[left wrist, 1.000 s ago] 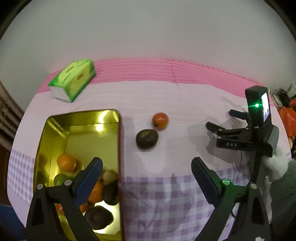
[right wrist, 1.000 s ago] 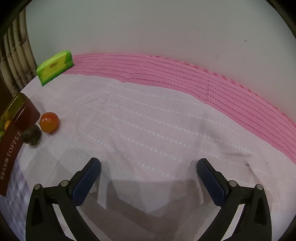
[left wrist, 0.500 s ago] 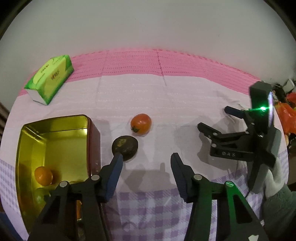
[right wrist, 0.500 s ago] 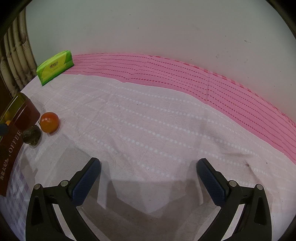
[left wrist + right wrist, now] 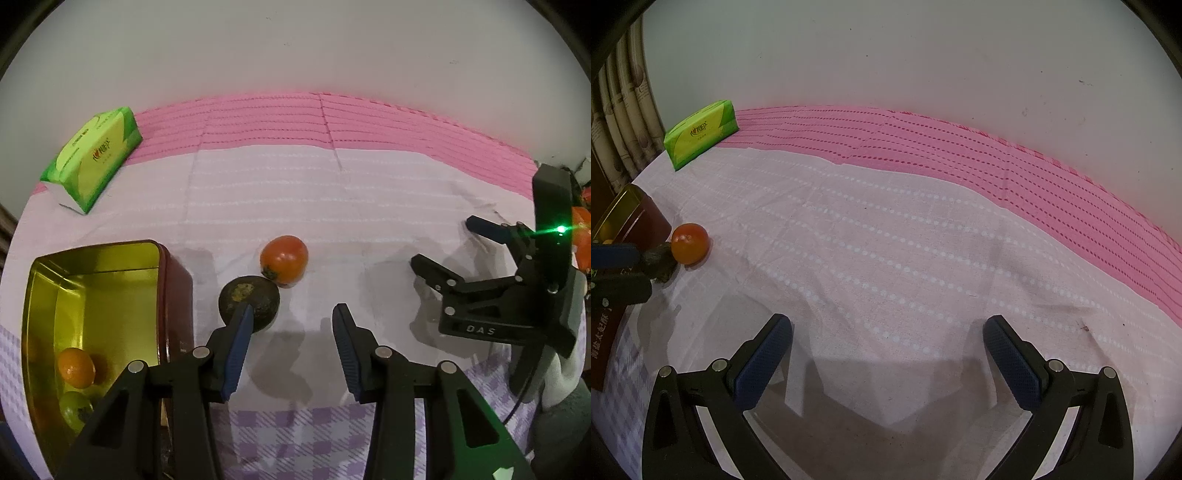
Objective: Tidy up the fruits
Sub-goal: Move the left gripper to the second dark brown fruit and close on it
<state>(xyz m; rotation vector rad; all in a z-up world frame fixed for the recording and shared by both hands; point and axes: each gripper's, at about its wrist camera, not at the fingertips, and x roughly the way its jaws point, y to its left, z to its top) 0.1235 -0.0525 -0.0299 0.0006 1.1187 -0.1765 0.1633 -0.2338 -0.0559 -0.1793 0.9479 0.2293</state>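
A dark round fruit (image 5: 248, 298) lies on the cloth, touching an orange-red tomato (image 5: 284, 260) behind it. My left gripper (image 5: 291, 321) is open and empty, its left fingertip (image 5: 242, 325) in front of the dark fruit. A gold-lined tin (image 5: 92, 266) at the left holds an orange (image 5: 75, 367) and a green fruit (image 5: 75, 408). My right gripper (image 5: 886, 347) is open and empty over bare cloth; it also shows at the right of the left wrist view (image 5: 447, 247). In the right wrist view the tomato (image 5: 690, 243) and dark fruit (image 5: 659, 262) sit far left.
A green tissue pack (image 5: 94, 158) stands at the back left near the wall. The tin's red-brown wall (image 5: 646, 225) is at the left edge of the right wrist view. Pink and white cloth (image 5: 886, 229) covers the table; a purple checked part (image 5: 295, 439) lies at the front.
My left gripper moved from over the tin rightward and forward toward the dark fruit, and its jaws narrowed. The right gripper has not moved.
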